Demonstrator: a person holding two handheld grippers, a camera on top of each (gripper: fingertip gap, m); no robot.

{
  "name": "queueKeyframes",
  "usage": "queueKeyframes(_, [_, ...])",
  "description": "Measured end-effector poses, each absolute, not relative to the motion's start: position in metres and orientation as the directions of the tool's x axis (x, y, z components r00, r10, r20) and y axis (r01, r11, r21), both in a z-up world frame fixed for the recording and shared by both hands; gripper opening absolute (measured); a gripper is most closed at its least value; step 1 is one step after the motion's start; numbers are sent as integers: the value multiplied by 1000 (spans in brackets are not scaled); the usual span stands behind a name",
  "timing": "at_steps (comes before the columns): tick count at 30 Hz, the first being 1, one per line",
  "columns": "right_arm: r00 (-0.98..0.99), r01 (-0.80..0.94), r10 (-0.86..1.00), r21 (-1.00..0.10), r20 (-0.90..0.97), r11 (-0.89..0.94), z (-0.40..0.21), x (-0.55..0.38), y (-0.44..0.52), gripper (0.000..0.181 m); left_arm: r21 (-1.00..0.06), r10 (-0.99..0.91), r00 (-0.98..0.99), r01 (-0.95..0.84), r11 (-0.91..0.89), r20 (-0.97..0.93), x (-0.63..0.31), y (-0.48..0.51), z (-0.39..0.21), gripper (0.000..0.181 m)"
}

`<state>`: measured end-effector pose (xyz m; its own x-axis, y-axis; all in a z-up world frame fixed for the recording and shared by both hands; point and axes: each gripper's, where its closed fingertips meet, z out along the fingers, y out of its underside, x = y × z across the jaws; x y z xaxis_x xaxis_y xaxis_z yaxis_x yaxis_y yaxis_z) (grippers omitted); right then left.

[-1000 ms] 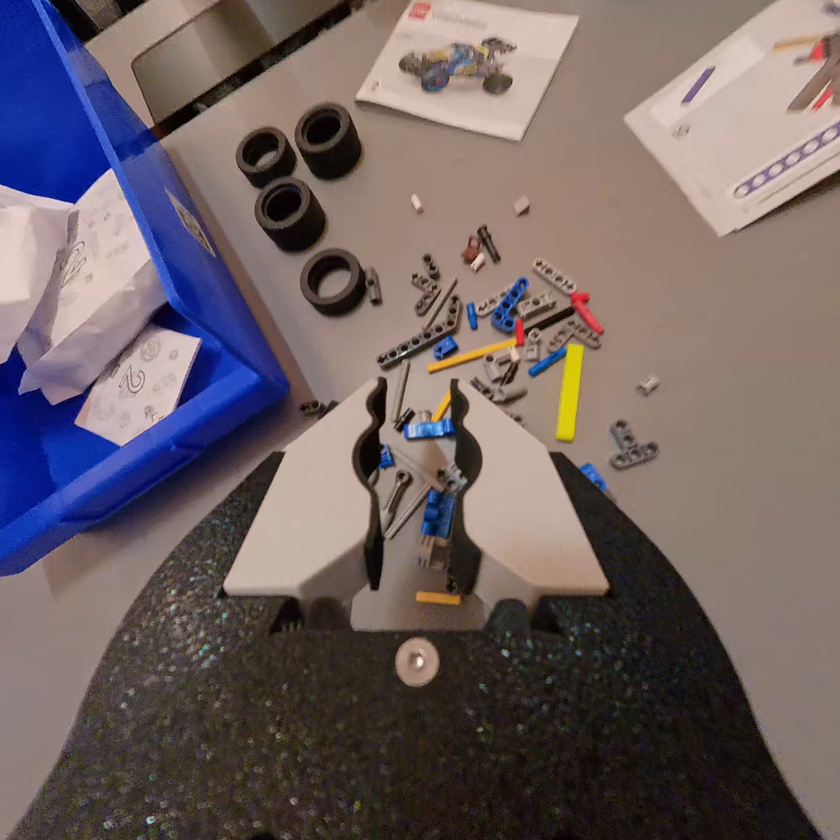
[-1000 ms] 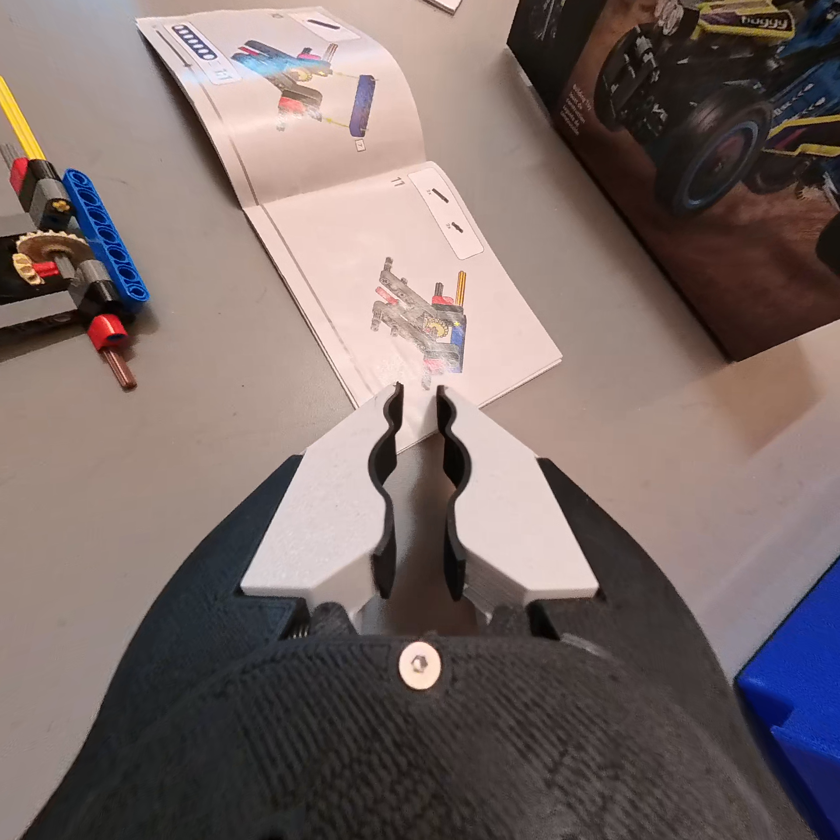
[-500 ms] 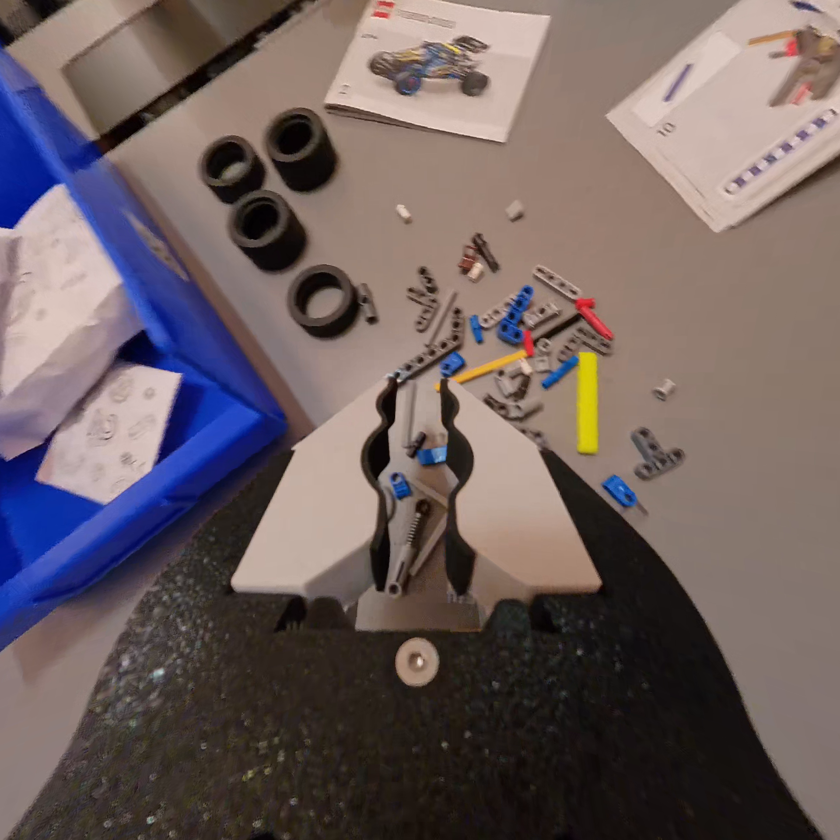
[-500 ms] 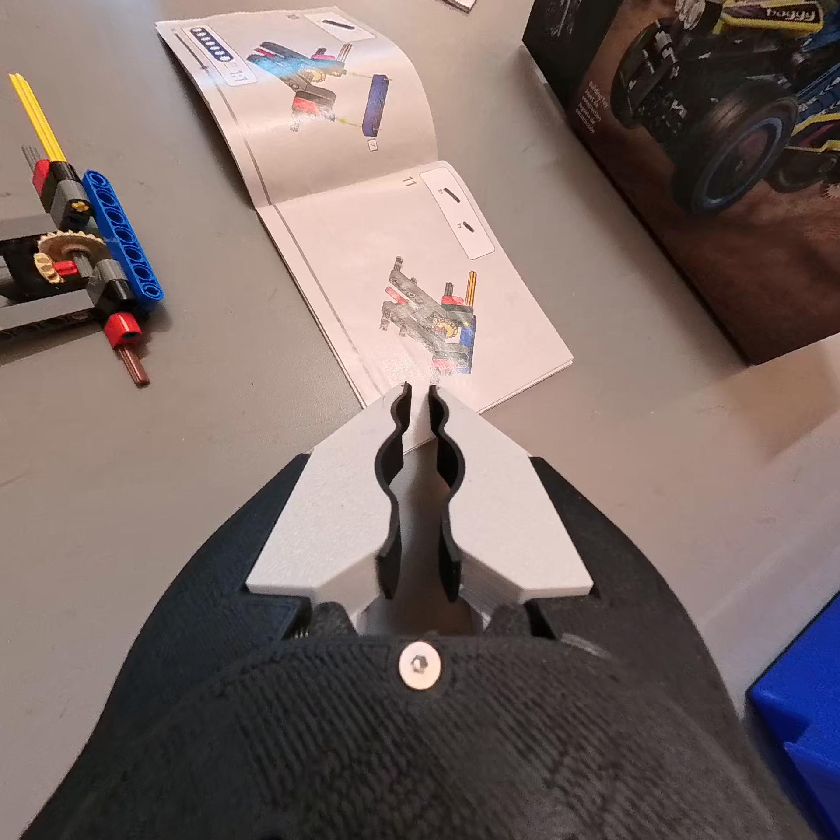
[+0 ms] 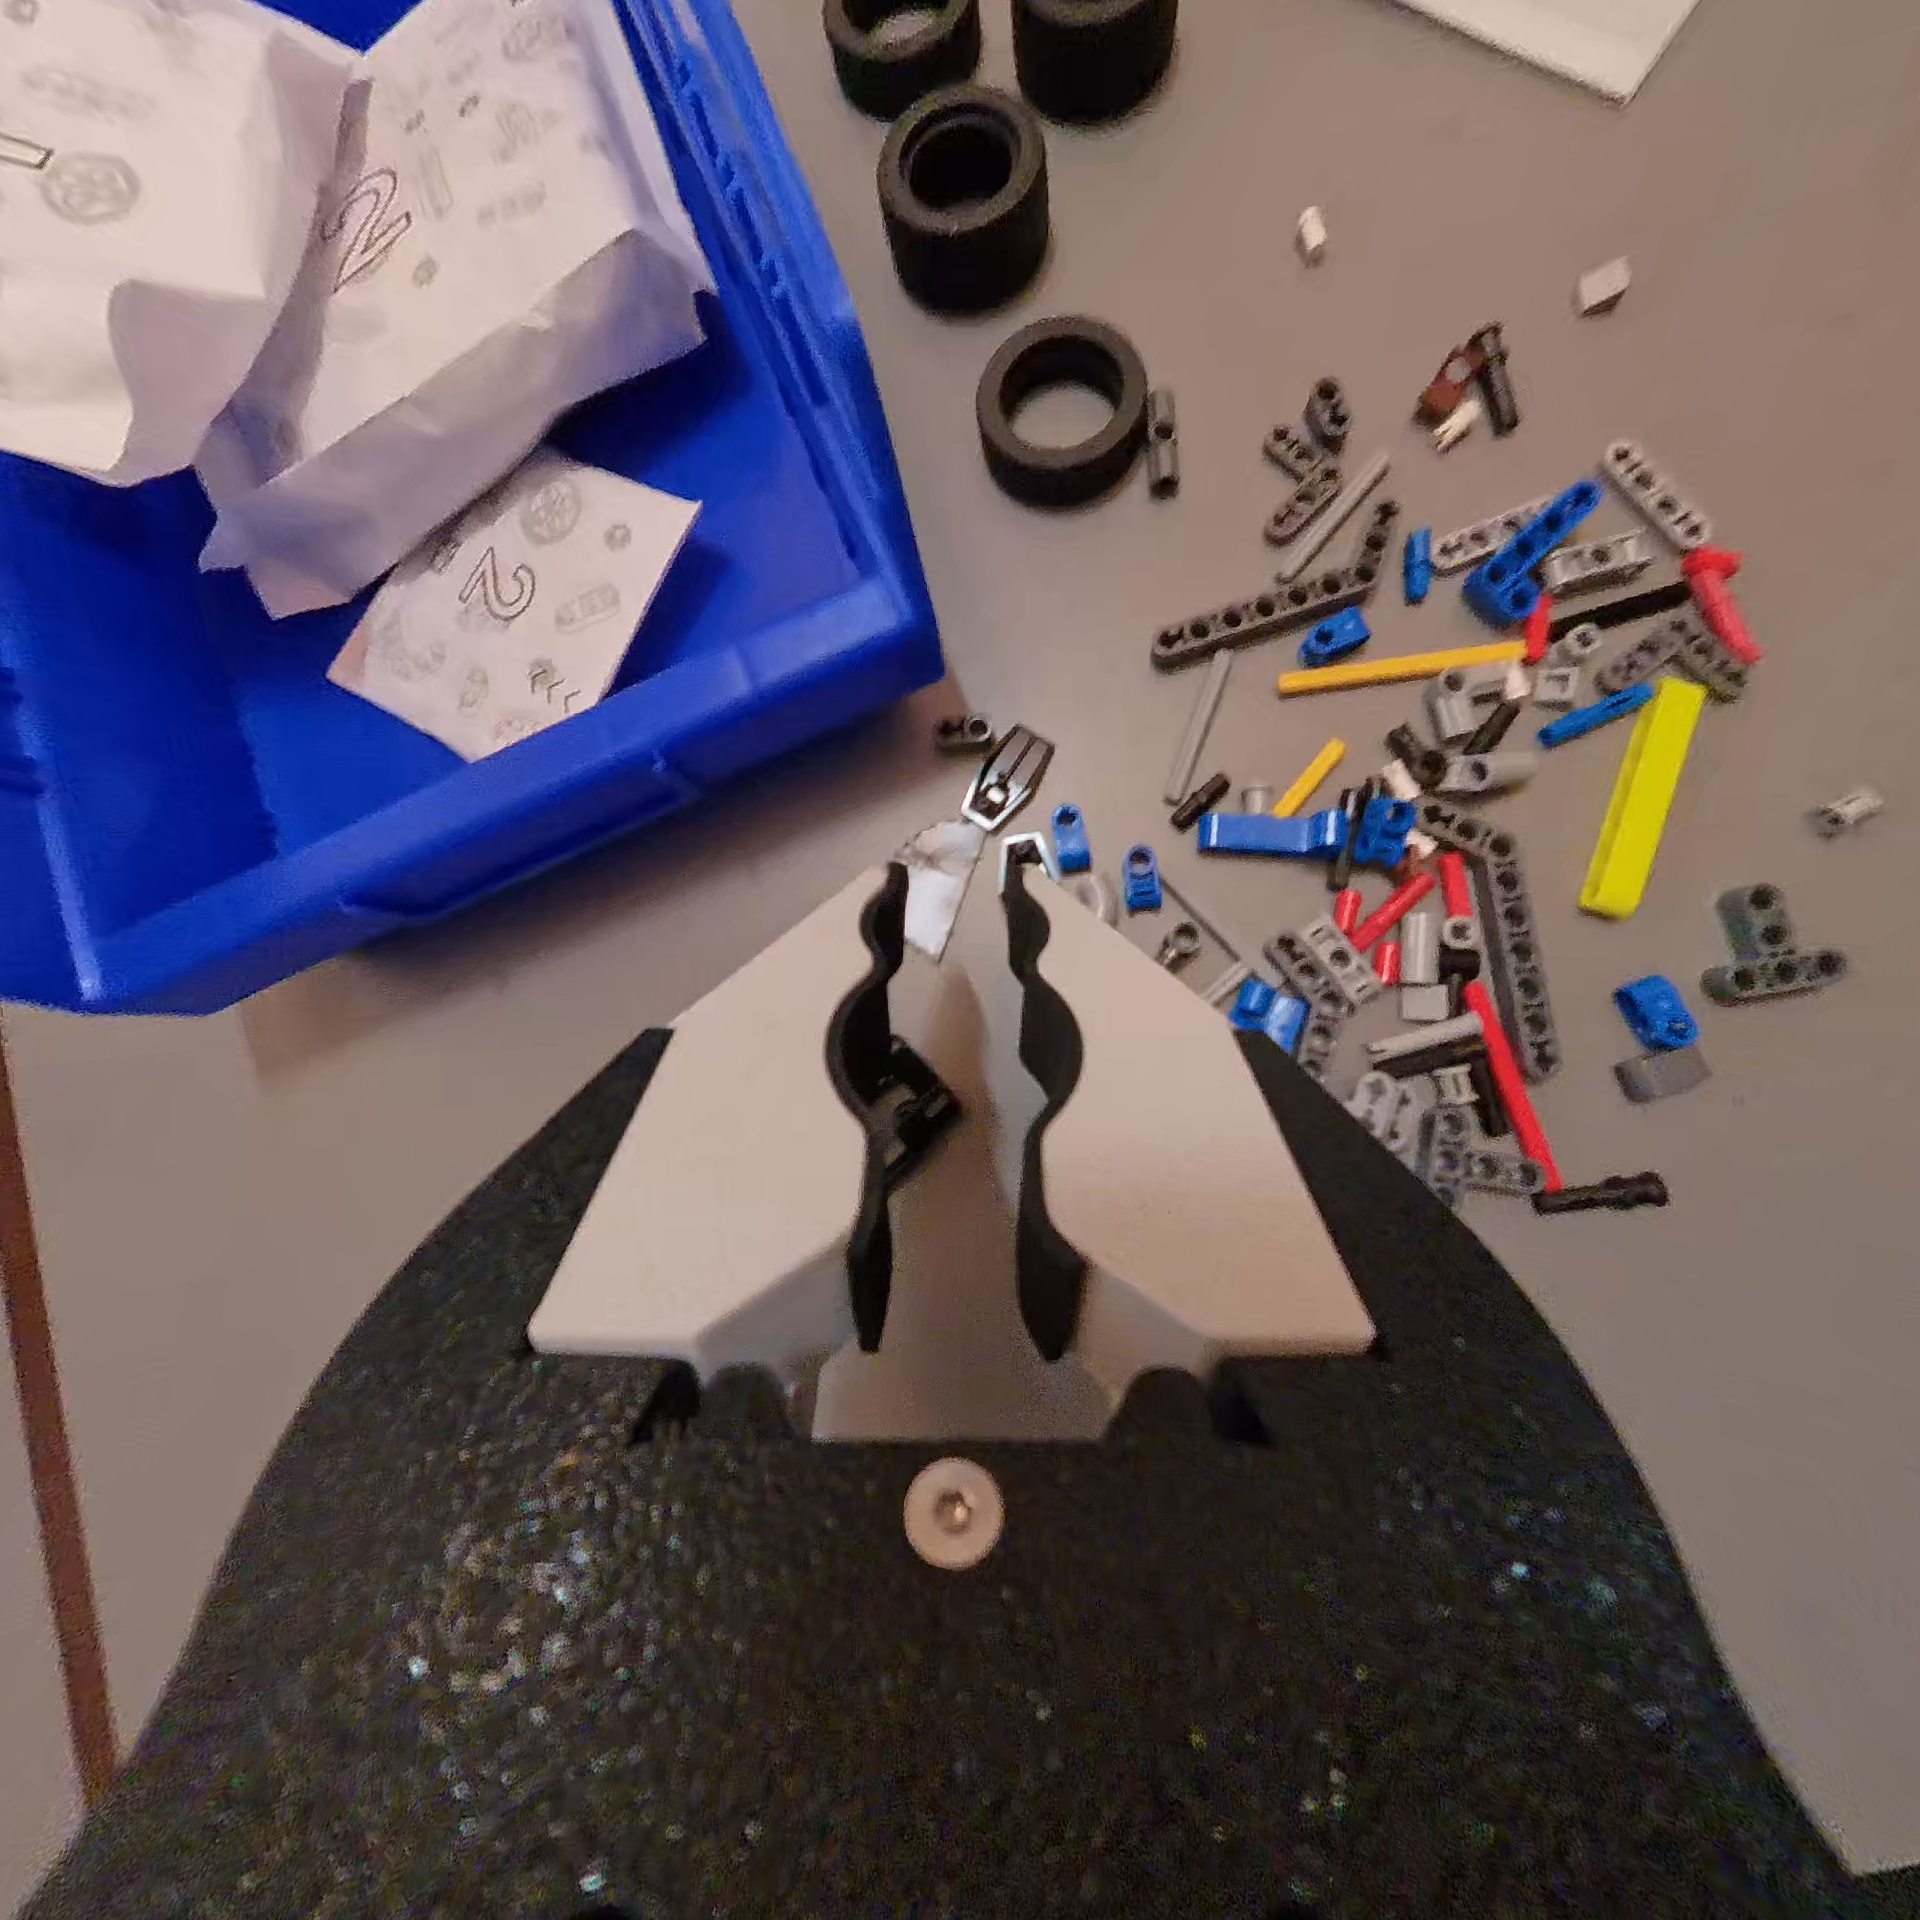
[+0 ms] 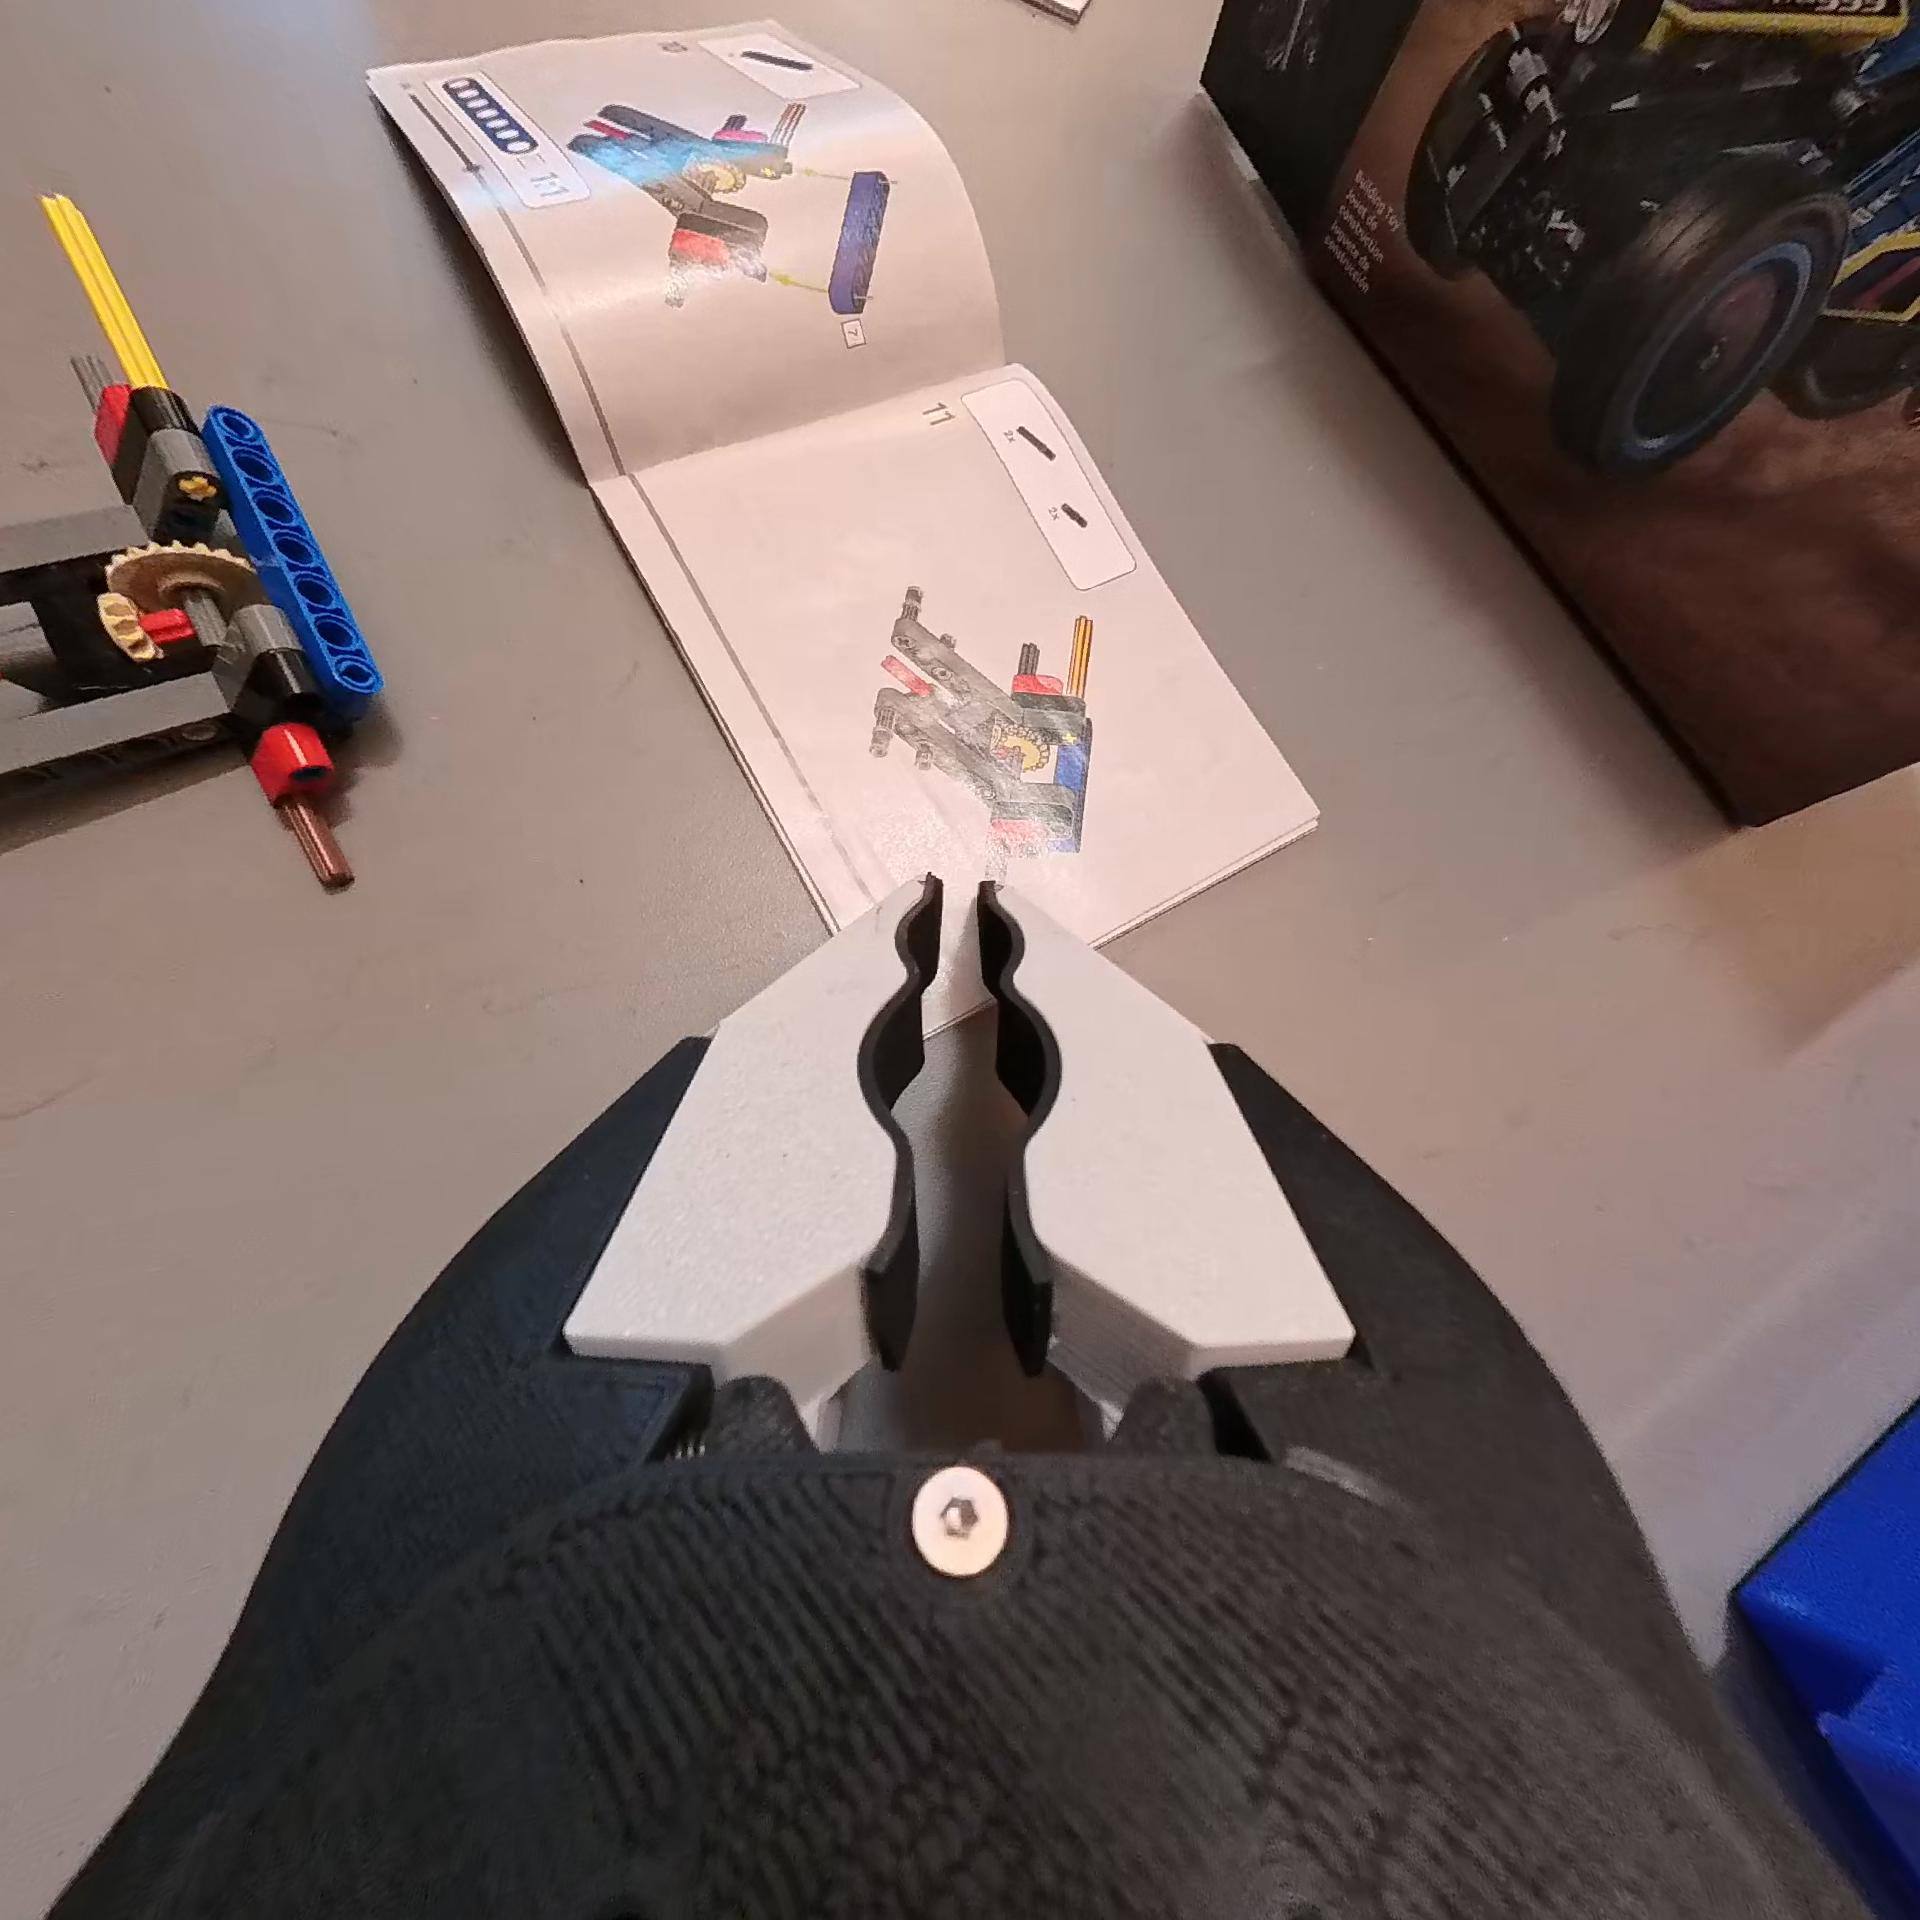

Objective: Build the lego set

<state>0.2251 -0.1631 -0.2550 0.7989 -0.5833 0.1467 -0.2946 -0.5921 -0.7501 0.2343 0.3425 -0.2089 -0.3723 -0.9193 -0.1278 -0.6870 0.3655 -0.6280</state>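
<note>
**Small, stiff, slippery pieces to pick from the pile**

The left gripper (image 5: 971,868) hangs parted and empty; the scattered plastic lego pieces (image 5: 1455,790) lie centre-right. Light and rigid, they likely need pinching across flat sides. The right gripper (image 6: 958,888), narrowly parted, holds nothing above the open paper instruction booklet (image 6: 831,499).

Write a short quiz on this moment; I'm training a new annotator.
1. True or false: the blue bin holds the tires.
2. What lies left of the open booklet in the right wrist view? A) a part-built model with a gear B) a tire C) a paper bag
3. Fill in: the wide flat bar at the right edge of the loose pile is ___.
Key: 1 false, it holds paper bags; 2 A; 3 yellow.
</note>
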Motion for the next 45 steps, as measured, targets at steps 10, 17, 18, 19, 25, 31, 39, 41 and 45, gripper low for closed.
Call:
queueKeyframes(10, [797, -301, -588, -751, 140, -587, -255, 226, -164, 7, -581, -929, -347, -733, 354, -129, 232, 354, -222, 15])
queueKeyframes(17, [796, -300, -588, -751, 142, -588, -255, 226, -164, 7, -619, -832, -555, -646, 446, -20, 233, 304, -233, 9])
queueKeyframes(18, [796, -299, -588, -751, 144, -589, -255, 226, -164, 7, -626, -828, -561, -642, 442, -9, 235, 300, -235, 10])
queueKeyframes(19, [796, -298, -587, -751, 145, -589, -255, 226, -164, 6, -628, -828, -560, -641, 441, -10, 238, 298, -237, 10])
queueKeyframes(25, [796, -298, -587, -751, 145, -589, -255, 226, -164, 7, -582, -781, -623, -623, 523, -35, 238, 287, -256, 9])
queueKeyframes(31, [797, -300, -587, -751, 142, -588, -255, 225, -164, 6, -585, -759, -651, -605, 540, -28, 235, 282, -256, 9])
queueKeyframes(39, [798, -299, -586, -751, 143, -589, -255, 225, -164, 6, -665, -782, -620, -560, 494, -60, 245, 282, -236, 11])
queueKeyframes(41, [798, -298, -586, -751, 143, -590, -255, 225, -164, 6, -682, -792, -606, -549, 483, -74, 248, 284, -231, 11])
queueKeyframes(45, [798, -296, -585, -750, 146, -591, -255, 225, -163, 6, -693, -778, -624, -531, 488, -69, 240, 284, -222, 10])
